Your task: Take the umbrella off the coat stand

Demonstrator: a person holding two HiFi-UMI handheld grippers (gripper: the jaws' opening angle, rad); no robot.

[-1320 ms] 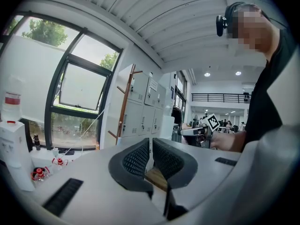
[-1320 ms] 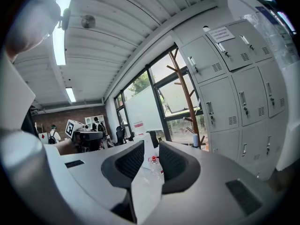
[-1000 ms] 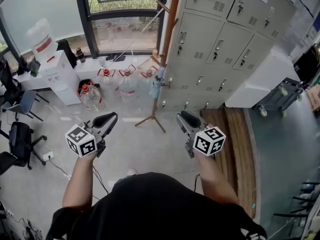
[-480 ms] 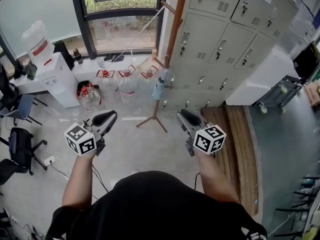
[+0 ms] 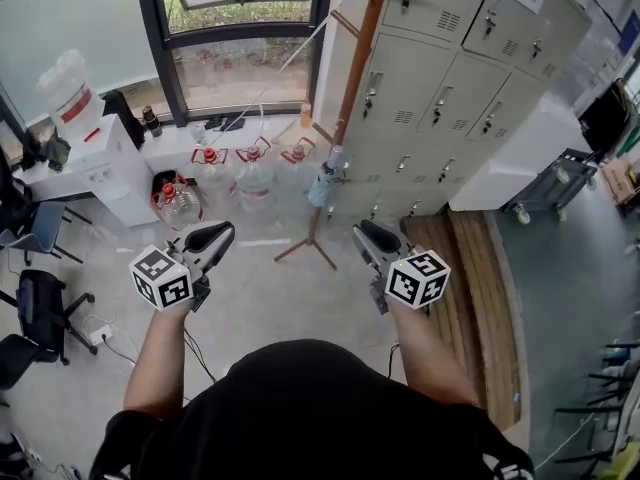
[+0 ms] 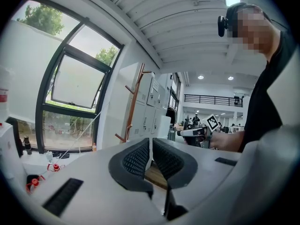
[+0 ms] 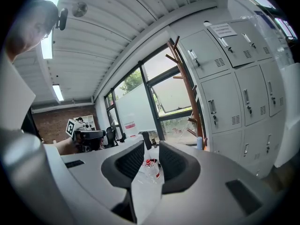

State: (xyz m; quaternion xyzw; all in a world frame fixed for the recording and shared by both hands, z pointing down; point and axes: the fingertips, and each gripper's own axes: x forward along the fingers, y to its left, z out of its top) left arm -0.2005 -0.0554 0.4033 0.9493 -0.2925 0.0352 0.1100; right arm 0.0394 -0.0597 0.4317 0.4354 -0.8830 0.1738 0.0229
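A tall wooden coat stand (image 5: 345, 118) rises in front of the grey lockers, its legs spread on the floor. A folded pale-blue umbrella (image 5: 324, 184) hangs low on it from a peg. My left gripper (image 5: 216, 236) is held out at the lower left, well short of the stand, shut and empty. My right gripper (image 5: 368, 234) is level with it on the right, its jaws a small way apart with nothing between them. The left gripper view shows the stand (image 6: 133, 107) beyond the left gripper (image 6: 150, 144). The right gripper view shows the stand (image 7: 187, 83) and umbrella (image 7: 199, 143) to the right of the right gripper (image 7: 151, 146).
Grey lockers (image 5: 450, 98) stand right behind the stand. Large water bottles (image 5: 255, 168) sit on the floor under the window, with a water dispenser (image 5: 95, 153) at the left. Office chairs (image 5: 40, 288) are at the far left, a wooden bench (image 5: 470, 278) and a cart (image 5: 555, 183) at the right.
The head view has drifted slightly, so the stand and umbrella now sit a little further right and lower in the frame. Both grippers keep the same pose.
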